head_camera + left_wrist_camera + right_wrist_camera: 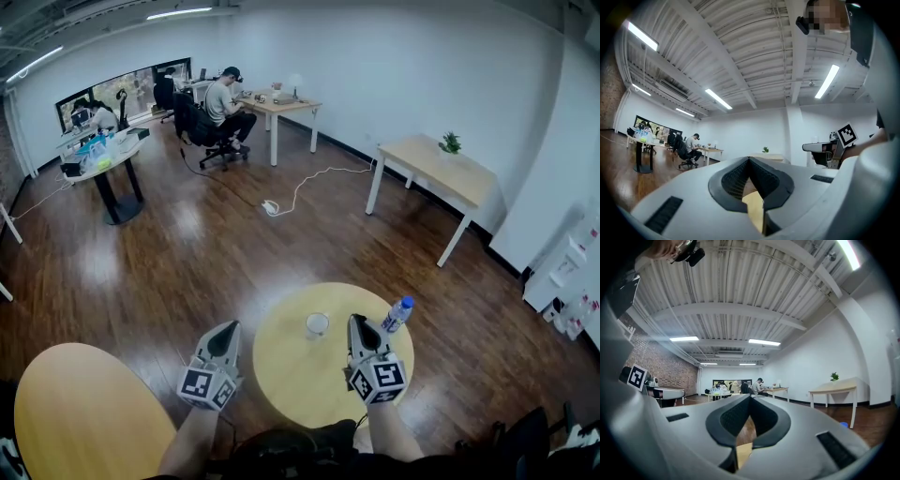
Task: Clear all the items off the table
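Note:
A small round yellow table (291, 375) stands just in front of me. On it sit a white cup (317, 324) near the middle and a clear water bottle (397, 315) with a blue cap at the right edge. My left gripper (225, 329) hangs shut and empty over the table's left rim. My right gripper (356, 322) is shut and empty over the table, between the cup and the bottle. In the left gripper view the jaws (750, 160) meet, with the tabletop (753, 206) below. The right gripper view shows shut jaws (750, 397) and the bottle's blue cap (841, 424).
A second round table (84, 412) sits at the lower left. A rectangular table (436, 164) with a small plant stands at the right. A white cable (300, 187) lies on the wood floor. A person (225, 103) sits at a far desk. White shelving (572, 281) is at the right wall.

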Motion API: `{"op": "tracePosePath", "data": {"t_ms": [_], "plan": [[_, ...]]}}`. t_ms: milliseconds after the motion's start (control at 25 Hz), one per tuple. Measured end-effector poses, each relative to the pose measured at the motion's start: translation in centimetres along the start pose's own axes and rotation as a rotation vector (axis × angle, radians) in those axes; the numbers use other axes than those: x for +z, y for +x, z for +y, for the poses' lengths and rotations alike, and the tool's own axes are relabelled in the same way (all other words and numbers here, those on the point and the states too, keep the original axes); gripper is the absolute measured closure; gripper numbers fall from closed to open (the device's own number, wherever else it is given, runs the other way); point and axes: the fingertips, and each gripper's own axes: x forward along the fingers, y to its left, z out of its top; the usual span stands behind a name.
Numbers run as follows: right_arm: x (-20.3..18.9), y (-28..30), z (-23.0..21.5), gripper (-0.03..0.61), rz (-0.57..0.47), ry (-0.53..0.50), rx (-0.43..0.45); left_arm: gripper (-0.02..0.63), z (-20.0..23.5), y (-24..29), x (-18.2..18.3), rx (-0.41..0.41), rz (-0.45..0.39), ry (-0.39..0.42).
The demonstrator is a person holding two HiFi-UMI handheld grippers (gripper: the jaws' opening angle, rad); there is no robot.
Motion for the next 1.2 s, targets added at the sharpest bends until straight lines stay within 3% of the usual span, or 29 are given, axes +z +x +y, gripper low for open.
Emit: {"op": "tracePosePath", "data": {"t_ms": [600, 1200], "plan": [[-1.0, 0.4, 0.6, 0.577, 0.011, 0.000, 0.008, 0.614, 1.3, -0.9, -0.2, 0.029, 0.007, 0.016], [-0.9, -0.9, -1.2, 0.577, 0.016, -0.017, -0.025, 0.614, -0.9, 0.4, -0.7, -0.010, 0.007, 0.000]]}}
